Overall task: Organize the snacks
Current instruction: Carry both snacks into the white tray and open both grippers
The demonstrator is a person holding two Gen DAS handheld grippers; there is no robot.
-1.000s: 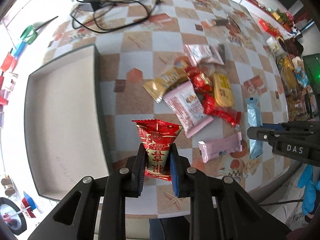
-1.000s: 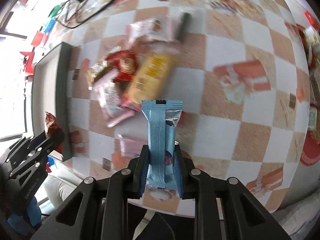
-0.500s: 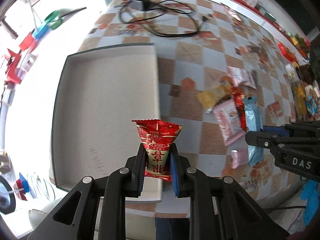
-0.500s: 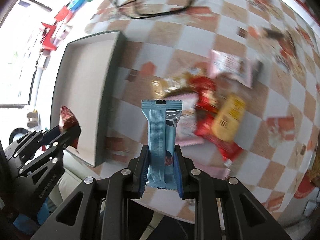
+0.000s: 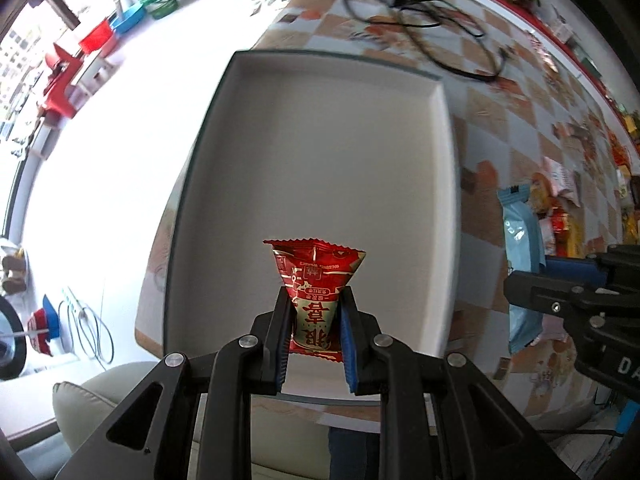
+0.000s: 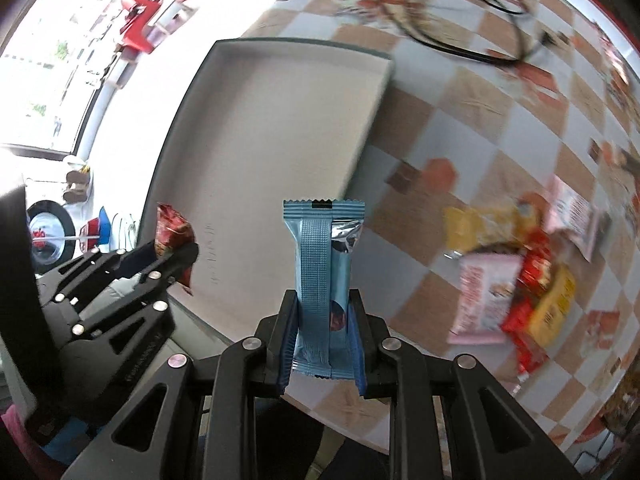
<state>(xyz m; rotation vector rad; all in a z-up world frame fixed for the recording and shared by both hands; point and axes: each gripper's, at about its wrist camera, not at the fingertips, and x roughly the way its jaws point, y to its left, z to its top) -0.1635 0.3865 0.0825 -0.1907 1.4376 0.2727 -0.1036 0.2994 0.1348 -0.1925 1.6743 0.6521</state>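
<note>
My left gripper [image 5: 315,330] is shut on a red snack packet [image 5: 316,286] and holds it above the near end of a shallow white tray [image 5: 320,152] with a dark rim. My right gripper [image 6: 323,334] is shut on a light blue snack bar [image 6: 322,264], held upright above the table at the tray's right edge [image 6: 362,148]. The left gripper [image 6: 176,256] with the red packet [image 6: 173,228] shows at the left of the right wrist view. The blue bar [image 5: 520,240] shows at the right of the left wrist view. The tray holds nothing.
A pile of loose snacks [image 6: 516,264] in pink, yellow and red wrappers lies on the checkered table [image 6: 460,112] right of the tray. A black cable with a charger [image 5: 420,12] lies at the far end. The table's near edge [image 5: 348,412] is just below the grippers.
Both grippers have moved left with their snacks, away from the pile. The left one now hangs over the tray, and the right one has come to the tray's right edge.
</note>
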